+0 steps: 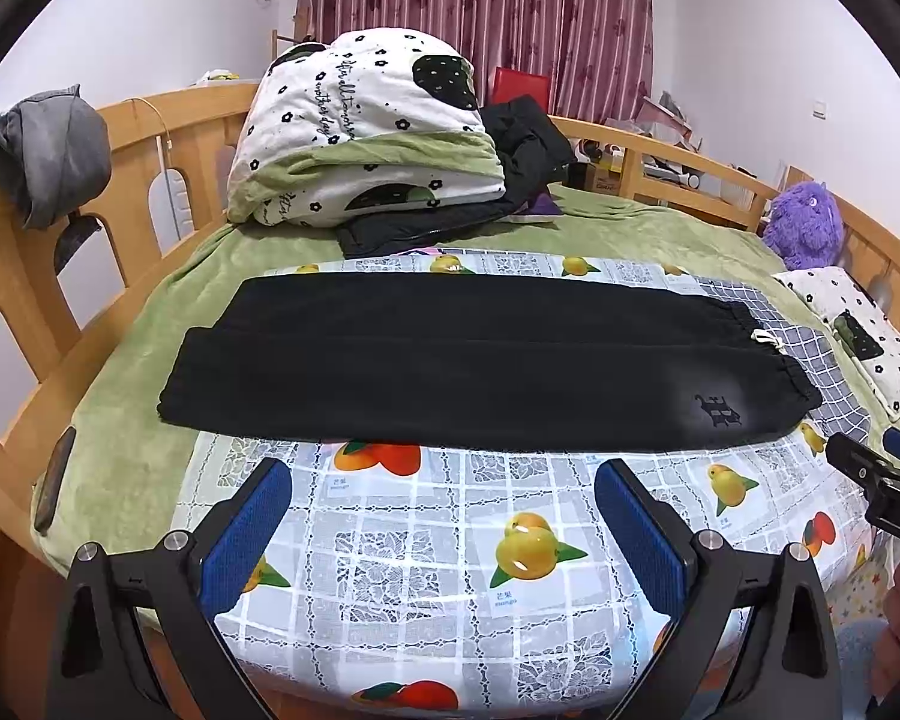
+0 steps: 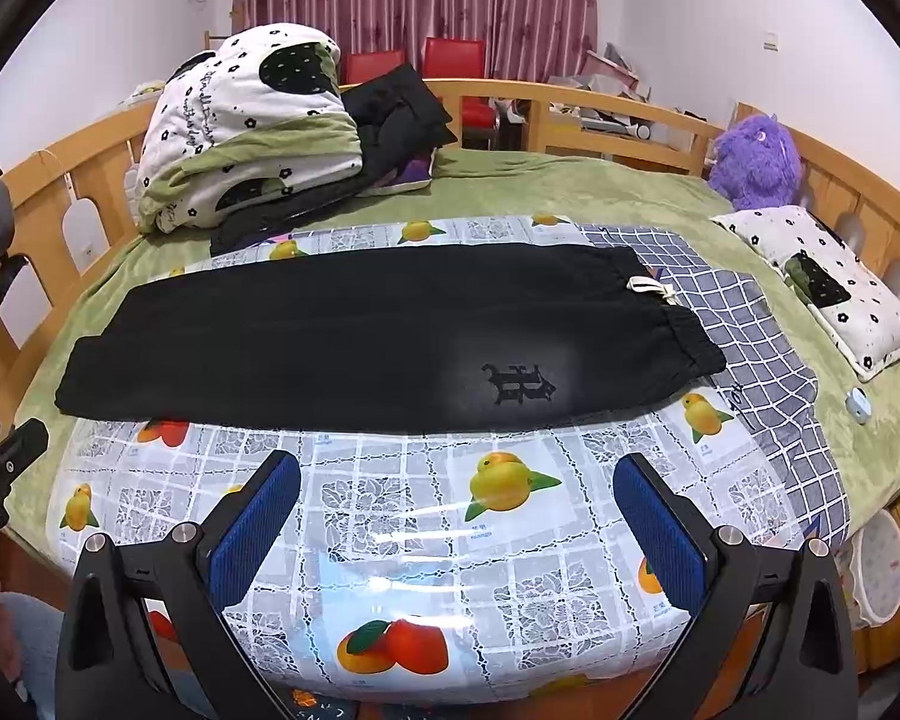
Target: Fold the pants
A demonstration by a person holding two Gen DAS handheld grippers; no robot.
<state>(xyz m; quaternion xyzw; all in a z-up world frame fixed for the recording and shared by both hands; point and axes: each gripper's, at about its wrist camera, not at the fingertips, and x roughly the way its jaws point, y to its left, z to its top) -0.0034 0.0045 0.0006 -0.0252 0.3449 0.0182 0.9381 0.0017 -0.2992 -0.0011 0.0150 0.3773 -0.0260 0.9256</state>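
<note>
Black pants [image 1: 480, 360] lie flat across the fruit-print plastic cloth [image 1: 426, 546] on the bed, folded lengthwise, waistband with white drawstring [image 1: 765, 338] to the right, cuffs to the left. They also show in the right wrist view [image 2: 378, 348], with an embroidered logo [image 2: 519, 384] near the waist. My left gripper [image 1: 444, 534] is open and empty, held in front of the pants' near edge, left of middle. My right gripper [image 2: 456, 540] is open and empty, in front of the logo end. Neither touches the pants.
A folded quilt [image 1: 360, 126] and dark clothes [image 1: 510, 180] lie at the back left. A checked cloth [image 2: 750, 336], a small pillow [image 2: 822, 276] and a purple plush toy [image 2: 756, 156] are at the right. Wooden rails [image 1: 42, 276] ring the bed.
</note>
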